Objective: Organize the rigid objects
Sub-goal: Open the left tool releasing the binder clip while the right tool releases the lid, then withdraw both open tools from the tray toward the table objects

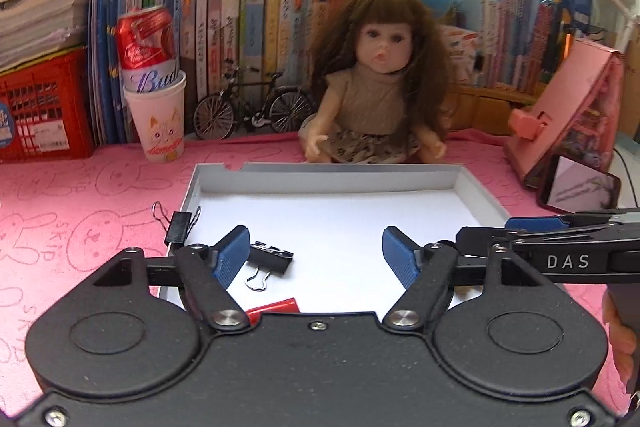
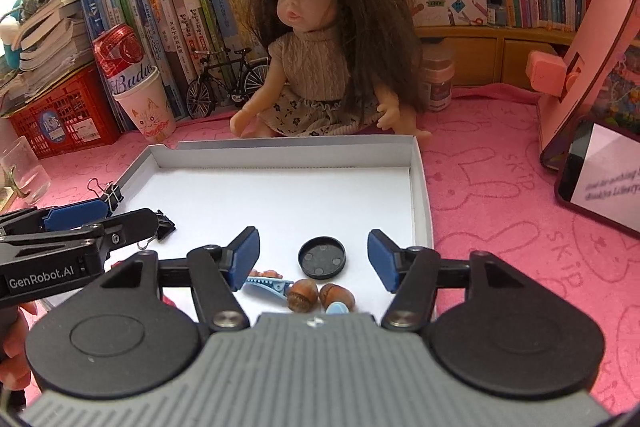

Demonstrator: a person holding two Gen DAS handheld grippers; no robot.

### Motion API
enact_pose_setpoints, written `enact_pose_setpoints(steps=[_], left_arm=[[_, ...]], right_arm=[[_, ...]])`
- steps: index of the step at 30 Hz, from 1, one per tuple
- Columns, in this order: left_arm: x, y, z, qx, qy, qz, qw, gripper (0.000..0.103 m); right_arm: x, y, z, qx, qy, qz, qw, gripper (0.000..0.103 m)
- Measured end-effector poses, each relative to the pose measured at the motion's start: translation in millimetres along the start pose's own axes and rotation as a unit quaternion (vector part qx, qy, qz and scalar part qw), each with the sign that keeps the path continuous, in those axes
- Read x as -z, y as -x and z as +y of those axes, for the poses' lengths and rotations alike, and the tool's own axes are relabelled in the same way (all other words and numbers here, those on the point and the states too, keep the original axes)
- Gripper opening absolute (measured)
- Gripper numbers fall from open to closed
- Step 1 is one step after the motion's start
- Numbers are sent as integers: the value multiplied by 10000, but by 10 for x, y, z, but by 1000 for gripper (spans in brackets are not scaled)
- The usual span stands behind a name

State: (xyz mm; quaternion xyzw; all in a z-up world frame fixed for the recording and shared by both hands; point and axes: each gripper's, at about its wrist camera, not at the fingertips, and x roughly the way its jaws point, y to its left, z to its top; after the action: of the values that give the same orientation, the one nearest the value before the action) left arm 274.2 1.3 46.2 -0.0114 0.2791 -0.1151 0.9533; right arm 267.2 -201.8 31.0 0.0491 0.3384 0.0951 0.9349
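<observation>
Pink cloth [image 1: 60,227] covers the bench, with books [image 1: 248,39] and one doll [image 1: 376,83] along the far side. One white tray [image 2: 420,195] lies near. Two black clips: one [image 1: 272,255] inside the tray at its left, one [image 1: 179,225] on the left rim. Also inside: one black lid [image 2: 322,257], two acorns [image 2: 320,297], one blue hair clip [image 2: 266,285] and one red piece [image 1: 276,307] (mostly hidden). Left tool [image 1: 316,259] and right tool [image 2: 312,261] both tilt down over the tray, jaws wide, holding nothing.
</observation>
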Motion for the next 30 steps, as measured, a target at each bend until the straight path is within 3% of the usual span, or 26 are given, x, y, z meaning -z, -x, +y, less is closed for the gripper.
enact_pose_setpoints(steps=[6, 18, 30], left_arm=[[68, 291, -102, 120, -66, -130, 9998, 73], [317, 705, -219, 298, -275, -177, 9990, 74], [564, 1065, -250, 426, -377, -234, 9981, 74]], right_arm=[[76, 310, 53, -137, 293, -282, 9991, 84], [322, 704, 170, -198, 817, -583, 9948, 86], [558, 926, 226, -339, 922, -641, 9931, 87]])
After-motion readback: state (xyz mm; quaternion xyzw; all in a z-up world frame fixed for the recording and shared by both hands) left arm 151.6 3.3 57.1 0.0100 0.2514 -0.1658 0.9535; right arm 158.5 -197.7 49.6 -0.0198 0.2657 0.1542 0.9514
